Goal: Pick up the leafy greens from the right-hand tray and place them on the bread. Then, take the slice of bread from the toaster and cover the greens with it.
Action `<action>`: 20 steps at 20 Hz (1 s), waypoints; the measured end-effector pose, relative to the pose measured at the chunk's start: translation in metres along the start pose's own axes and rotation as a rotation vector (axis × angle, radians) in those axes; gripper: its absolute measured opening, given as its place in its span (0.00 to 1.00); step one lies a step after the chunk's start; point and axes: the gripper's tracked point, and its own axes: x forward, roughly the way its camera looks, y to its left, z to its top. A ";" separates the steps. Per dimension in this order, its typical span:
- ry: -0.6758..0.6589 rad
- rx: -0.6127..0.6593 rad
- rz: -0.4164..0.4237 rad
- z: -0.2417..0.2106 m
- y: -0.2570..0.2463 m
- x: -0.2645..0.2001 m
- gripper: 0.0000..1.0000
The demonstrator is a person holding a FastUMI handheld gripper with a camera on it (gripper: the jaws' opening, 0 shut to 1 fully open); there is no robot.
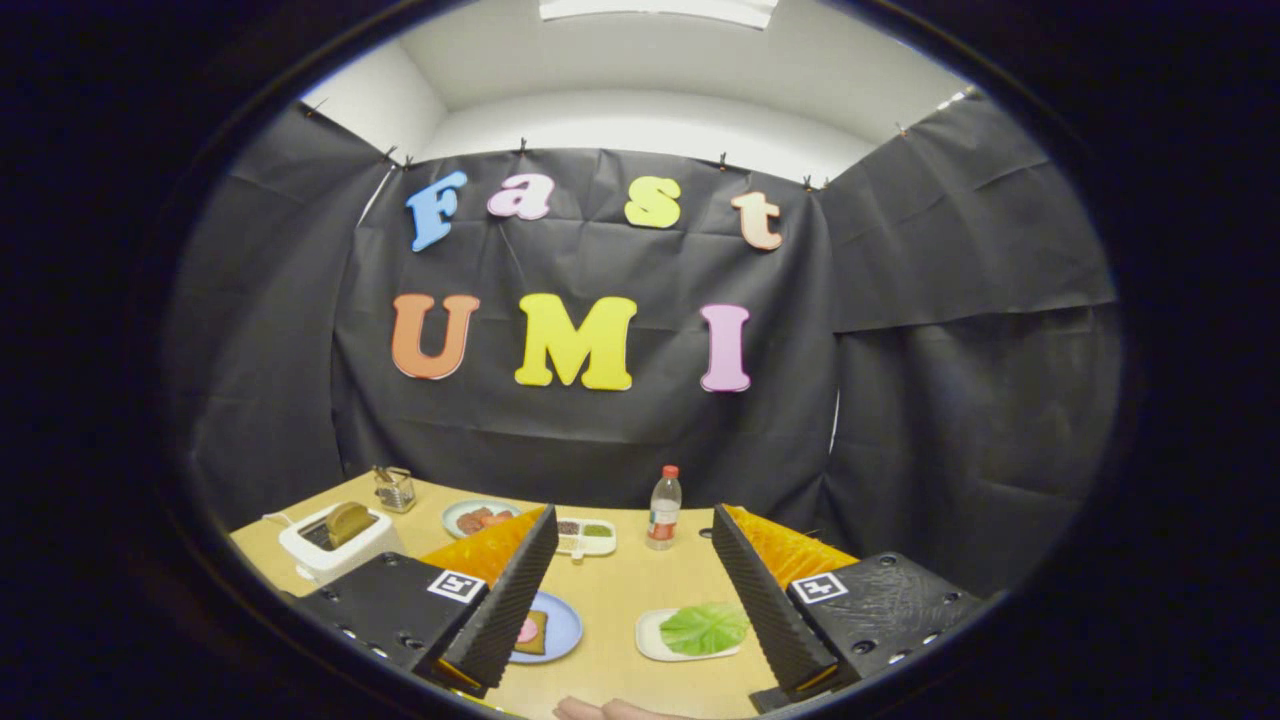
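Hovering above the near edge of the table (620, 590), tool (634, 610) released, fingers spread wide apart and gripping nothing. Looking down past the fingers at the whole layout.

Lying flat on the white right-hand tray (652, 640), just inside the right finger: the leafy greens (706, 627), one broad leaf, untouched. Sitting on the blue plate (566, 622) beside the left finger and partly hidden by it: the bread (533, 632), with something pink on top. Standing upright in the slot of the white toaster (335, 540), well off to the left: the second slice of bread (348, 521). Farther back, well apart from the work: a bowl of reddish food (480, 516), a small divided dish (586, 537), a bottle with a red cap (663, 509) and a small glass jar (396, 488). Resting at the near table edge, below the fingers: part of a person's hand (600, 709).

Judging the step in hand as the approach to the greens, nothing yet picked up. Probably best done by swinging slightly right and dropping steeply, centring the leaf between the fingers rather than under one of them. Aiming for the thicker stem side or a raised fold, since a thin flat leaf offers little to pinch. Closing gently to avoid tearing, and keeping the fingertips from dragging the light tray. Lifting straight up before carrying left to the plate.
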 end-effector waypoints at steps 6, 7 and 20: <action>0.072 -0.066 -0.043 -0.051 -0.039 0.058 0.95; 0.095 -0.075 -0.049 -0.063 -0.047 0.070 0.95; 0.524 -0.050 -0.157 -0.236 -0.148 0.199 0.95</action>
